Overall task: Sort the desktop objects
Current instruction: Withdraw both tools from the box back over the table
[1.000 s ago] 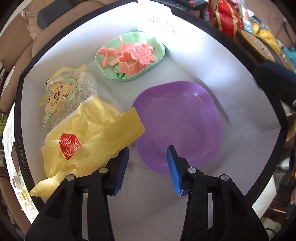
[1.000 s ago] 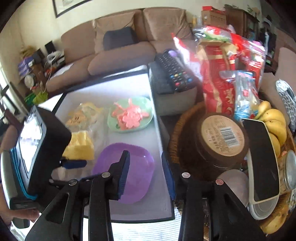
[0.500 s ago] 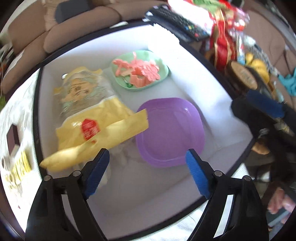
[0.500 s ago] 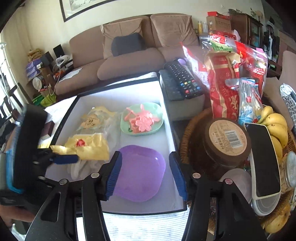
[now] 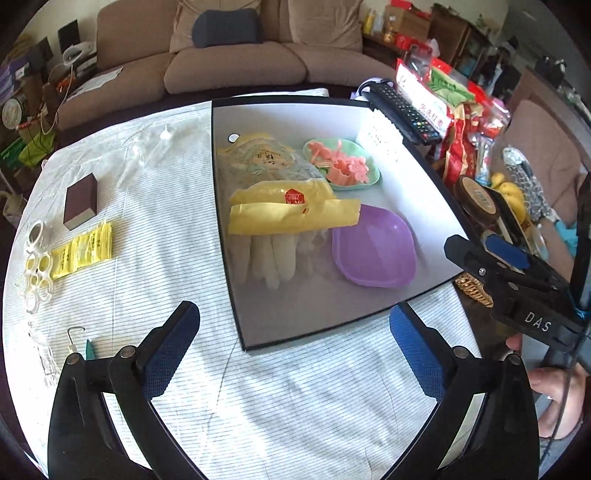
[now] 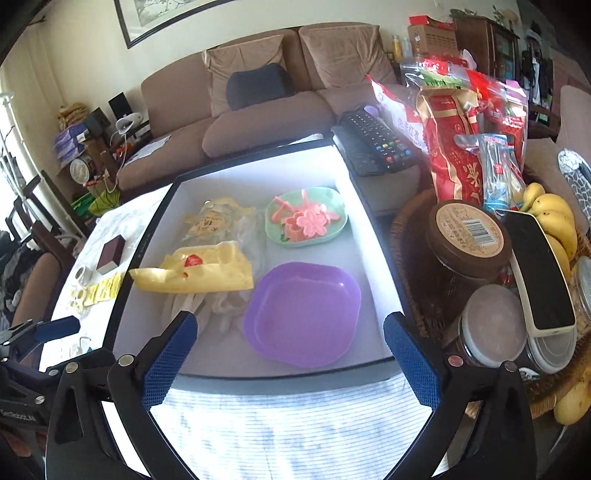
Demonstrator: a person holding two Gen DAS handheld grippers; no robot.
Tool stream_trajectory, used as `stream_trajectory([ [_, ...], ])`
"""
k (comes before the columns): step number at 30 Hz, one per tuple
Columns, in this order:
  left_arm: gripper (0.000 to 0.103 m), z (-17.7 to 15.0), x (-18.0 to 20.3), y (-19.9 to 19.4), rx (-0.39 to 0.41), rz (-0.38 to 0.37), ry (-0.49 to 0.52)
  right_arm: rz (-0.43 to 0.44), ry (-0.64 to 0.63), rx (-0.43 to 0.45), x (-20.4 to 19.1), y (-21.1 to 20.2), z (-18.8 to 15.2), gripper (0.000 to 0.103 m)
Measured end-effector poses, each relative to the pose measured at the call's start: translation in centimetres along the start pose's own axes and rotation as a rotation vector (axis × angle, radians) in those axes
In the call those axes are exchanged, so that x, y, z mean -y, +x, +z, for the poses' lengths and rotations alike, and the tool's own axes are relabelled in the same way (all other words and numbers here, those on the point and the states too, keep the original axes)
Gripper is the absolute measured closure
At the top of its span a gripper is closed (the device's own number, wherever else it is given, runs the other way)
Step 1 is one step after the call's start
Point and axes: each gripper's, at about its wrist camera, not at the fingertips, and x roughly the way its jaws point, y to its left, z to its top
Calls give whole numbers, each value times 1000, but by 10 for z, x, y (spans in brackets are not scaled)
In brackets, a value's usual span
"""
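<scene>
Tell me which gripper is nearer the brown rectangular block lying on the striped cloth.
Left. The left gripper hovers open over the cloth on the side where the brown rectangular block lies. The right gripper, also open, sits across the white tray, by the purple dish.

Brown sofa (image 6: 258, 107), framed picture (image 6: 159, 14)

Readable text: little, mostly partial.
"DAS" is printed in white on the right gripper (image 5: 502, 254) body. "GeoSchoolAI"-like lettering is seen on the left gripper (image 6: 55, 328) body, not clearly legible. A barcode with unreadable digits is carried on the brown jar lid (image 6: 468, 227). Chinese characters are seen on the red bag (image 6: 461, 147) and the yellow bag's (image 5: 291, 210) red seal, too small to read.
</scene>
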Motion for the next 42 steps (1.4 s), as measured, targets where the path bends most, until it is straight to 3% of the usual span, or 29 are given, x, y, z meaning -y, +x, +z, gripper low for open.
stream_trajectory([
  [10,0,-46,-42,-56,31,39,-23,44,-35,27,-59,-34,-17,0],
  [16,0,-67,-107,-89,77,64,-119,76,-117,14,-119,-38,-27,0],
  [20,0,-83,-166,-103,124,140,-152,137,-169,13,-164,-35,-36,0],
  [26,0,-113,-281,-108,128,296,-296,324,-219,-16,-235,-16,-50,0],
  [31,0,-141,-357,-102,128,287,-430,379,-273,-71,-292,14,-67,0],
  [35,0,-157,-391,-86,93,293,-467,387,-320,-124,-326,40,-80,0],
  [42,0,-158,-410,-49,27,279,-489,412,-443,-161,-381,80,-92,0],
])
